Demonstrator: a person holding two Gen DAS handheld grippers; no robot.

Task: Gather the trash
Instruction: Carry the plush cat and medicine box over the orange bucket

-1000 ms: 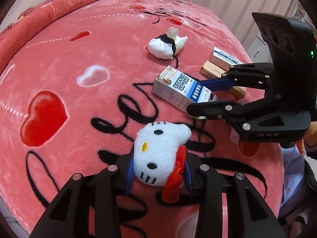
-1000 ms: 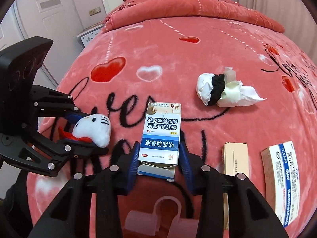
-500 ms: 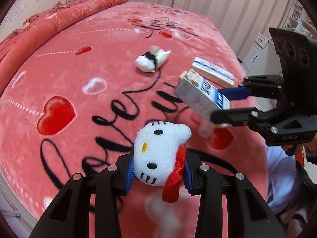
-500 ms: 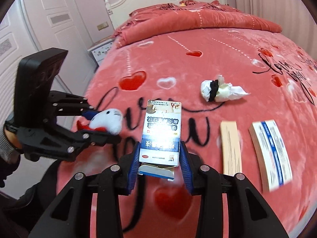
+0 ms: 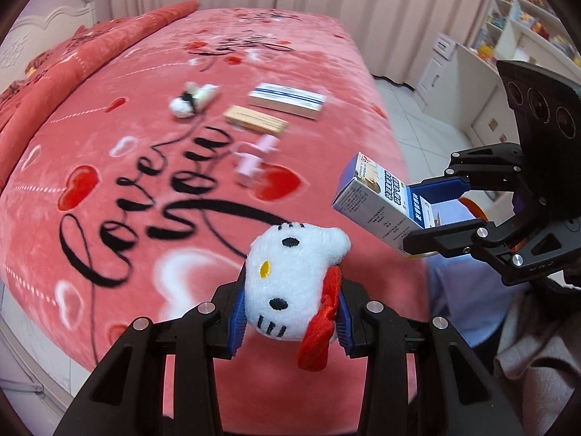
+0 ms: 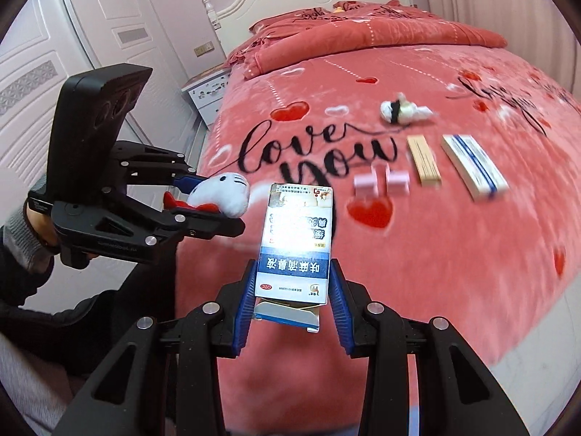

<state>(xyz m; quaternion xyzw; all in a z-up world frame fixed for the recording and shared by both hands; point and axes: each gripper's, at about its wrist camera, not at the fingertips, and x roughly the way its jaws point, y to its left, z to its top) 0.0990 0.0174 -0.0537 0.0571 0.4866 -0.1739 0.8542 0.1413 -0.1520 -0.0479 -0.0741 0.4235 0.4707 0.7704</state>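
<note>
Both grippers had risen from the bed [image 5: 109,152] since the earlier frame — left gripper [image 5: 290,321] clamping the plush cat head [image 5: 294,283], right gripper [image 6: 290,307] clamping the medicine box [image 6: 296,243], apparently clear of the blurred blanket.

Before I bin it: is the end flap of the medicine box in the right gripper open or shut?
Open. The medicine box has its near end flap hanging loose between the right gripper fingers.
</note>
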